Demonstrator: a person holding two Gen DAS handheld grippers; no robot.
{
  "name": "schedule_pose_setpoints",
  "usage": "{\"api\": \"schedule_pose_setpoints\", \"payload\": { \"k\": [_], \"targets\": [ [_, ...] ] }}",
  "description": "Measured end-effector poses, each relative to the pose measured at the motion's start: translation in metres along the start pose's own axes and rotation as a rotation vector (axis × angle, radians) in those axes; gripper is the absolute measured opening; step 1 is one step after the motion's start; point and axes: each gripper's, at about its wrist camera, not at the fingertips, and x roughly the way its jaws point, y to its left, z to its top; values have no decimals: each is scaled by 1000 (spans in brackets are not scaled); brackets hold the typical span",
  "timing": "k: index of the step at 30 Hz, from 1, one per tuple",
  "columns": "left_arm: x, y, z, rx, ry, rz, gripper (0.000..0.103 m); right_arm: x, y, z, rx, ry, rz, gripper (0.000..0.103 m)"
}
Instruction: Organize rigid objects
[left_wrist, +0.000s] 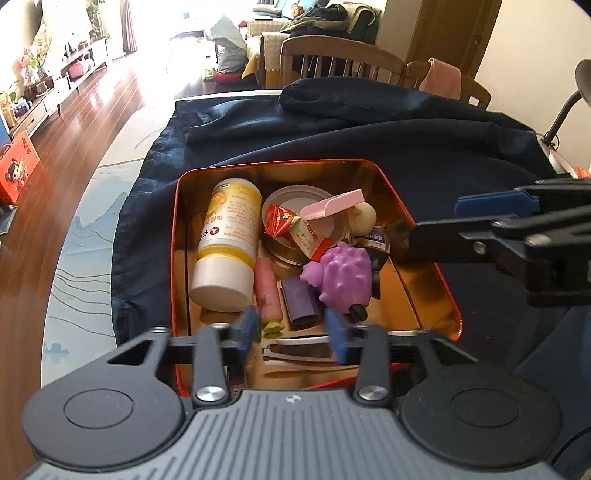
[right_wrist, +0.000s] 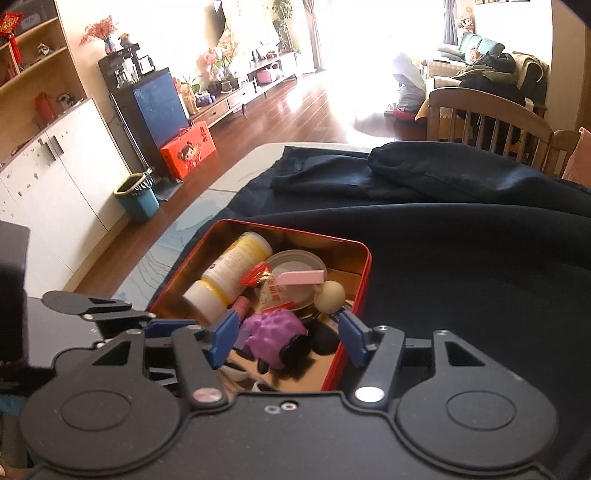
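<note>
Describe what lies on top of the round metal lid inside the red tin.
On the round lid rest a red candy wrapper, a pink scoop and a small packet; the lid's middle beneath them is hidden.

- Yellow-and-white bottle (left_wrist: 227, 243), lying along the left wall of the red tin (left_wrist: 177, 258): printed Chinese characters, too small to read.
- Sachet (left_wrist: 308, 238), right of that bottle: red Chinese print, not legible.
</note>
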Motion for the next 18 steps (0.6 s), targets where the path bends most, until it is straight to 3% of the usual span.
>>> {"api": "schedule_pose_setpoints", "payload": {
  "k": [1, 7, 11, 18],
  "targets": [
    [-3, 1, -1, -7, -10, -1, 55, -3, 1, -1, 0, -7, 3, 62],
    [-25, 2, -2, -21, -63, 1, 56, -23, 4, -9, 11, -55, 17, 67],
    [-40, 5, -3, -34, -95, 1, 66, -35, 6, -15, 20, -86, 33, 75],
    [-61, 6, -6, -41, -127, 12, 68, -53, 10, -26, 30, -131, 51, 88]
  ]
}}
